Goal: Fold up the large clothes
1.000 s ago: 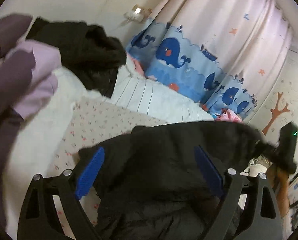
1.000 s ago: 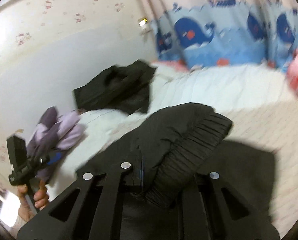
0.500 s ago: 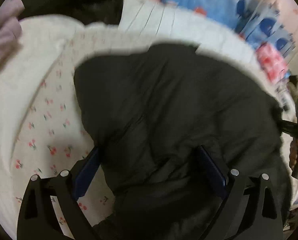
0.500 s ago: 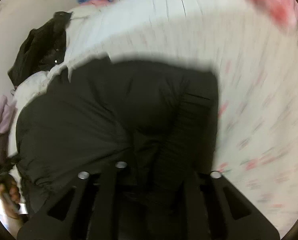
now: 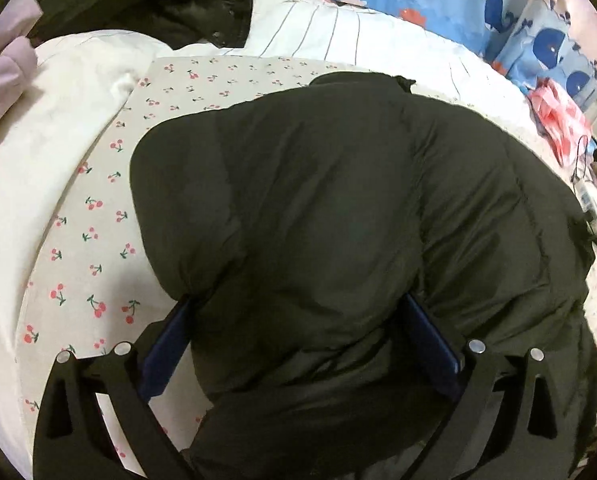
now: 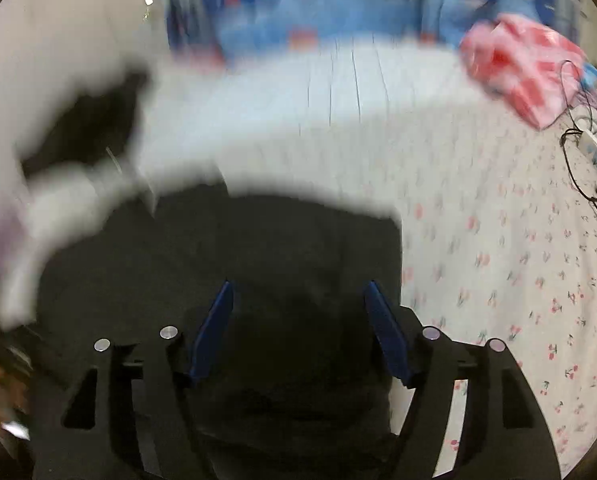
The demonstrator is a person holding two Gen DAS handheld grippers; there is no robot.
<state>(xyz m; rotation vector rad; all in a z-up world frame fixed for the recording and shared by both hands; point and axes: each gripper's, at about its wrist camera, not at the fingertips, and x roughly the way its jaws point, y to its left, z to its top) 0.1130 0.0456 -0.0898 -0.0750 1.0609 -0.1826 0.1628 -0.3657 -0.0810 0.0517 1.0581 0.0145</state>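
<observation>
A black puffer jacket (image 5: 338, 208) lies spread on the cherry-print bed sheet (image 5: 98, 240). My left gripper (image 5: 298, 320) is open, its blue pads on either side of a bulge of the jacket's near edge. In the blurred right wrist view the same jacket (image 6: 258, 248) lies under my right gripper (image 6: 298, 304), which is open with nothing between its blue pads (image 6: 214, 320).
Another black garment (image 5: 170, 4) and a lilac one (image 5: 2, 76) lie at the back left on a white quilt (image 5: 38, 152). A pink-red cloth (image 6: 522, 64) and a power strip with cables (image 6: 594, 160) lie at the right. A whale-print curtain (image 5: 498, 8) hangs behind.
Both grippers came down with the jacket onto the bed. My right gripper, shut on the jacket before, has opened and let go. The jacket now lies spread flat.
</observation>
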